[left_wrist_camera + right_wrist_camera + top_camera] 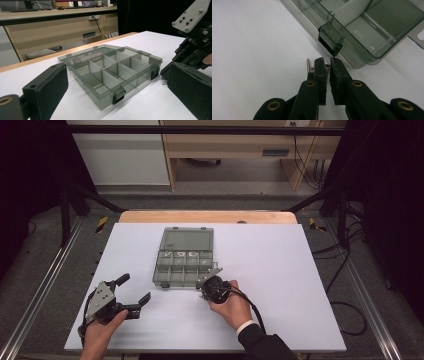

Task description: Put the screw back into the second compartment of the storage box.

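The right gripper [327, 62] is seen from behind its two black jaws, which are drawn almost together, with a narrow slit left between the pads and something small and metallic caught in that slit near the tips; what it is cannot be told. A screw [308, 65] is seen just beside the outer face of the left-hand jaw, its threaded shank lying on the white table surface [254, 50]. Just beyond the tips, the black latch [329, 43] of a smoky transparent compartment box [372, 30] is shown, with empty compartments visible through the lid.
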### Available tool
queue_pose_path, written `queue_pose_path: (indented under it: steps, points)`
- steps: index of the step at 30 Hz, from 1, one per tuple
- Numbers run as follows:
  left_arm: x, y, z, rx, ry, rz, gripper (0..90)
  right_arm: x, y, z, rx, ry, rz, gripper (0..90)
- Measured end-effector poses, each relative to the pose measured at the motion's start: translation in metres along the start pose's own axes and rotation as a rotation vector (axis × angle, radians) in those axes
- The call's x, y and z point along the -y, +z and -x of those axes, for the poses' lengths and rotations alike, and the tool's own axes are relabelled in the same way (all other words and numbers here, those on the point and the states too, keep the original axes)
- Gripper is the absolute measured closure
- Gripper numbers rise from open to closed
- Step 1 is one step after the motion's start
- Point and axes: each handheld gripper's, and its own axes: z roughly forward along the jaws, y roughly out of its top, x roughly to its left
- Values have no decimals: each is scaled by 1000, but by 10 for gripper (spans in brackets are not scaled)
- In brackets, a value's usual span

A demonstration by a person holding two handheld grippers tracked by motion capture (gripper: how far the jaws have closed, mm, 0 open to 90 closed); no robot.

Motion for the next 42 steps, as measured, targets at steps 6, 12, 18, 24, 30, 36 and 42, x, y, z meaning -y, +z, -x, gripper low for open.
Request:
queue_pose_path:
  steps: [6, 12, 18, 24, 30, 36, 42]
  points:
    - [0, 0, 0, 1, 0, 1, 31, 2, 0, 2, -25, 20, 2, 878]
    - [0, 0, 0, 3, -2, 2, 31, 2, -3, 3, -25, 13, 3, 880]
    - [0, 1, 1, 8, 0, 3, 31, 4, -12, 2, -36, 5, 20, 880]
    - [1, 2, 1, 8, -2, 1, 31, 4, -22, 1, -49, -14, 31, 881]
    - [1, 2, 1, 11, -2, -1, 32, 3, -31, 4, -52, -23, 49, 880]
    - [1, 1, 2, 9, -1, -1, 32, 2, -40, 6, -48, -28, 64, 880]
    - [1, 2, 2, 10, 2, -4, 32, -3, -48, 9, -49, -29, 86, 881]
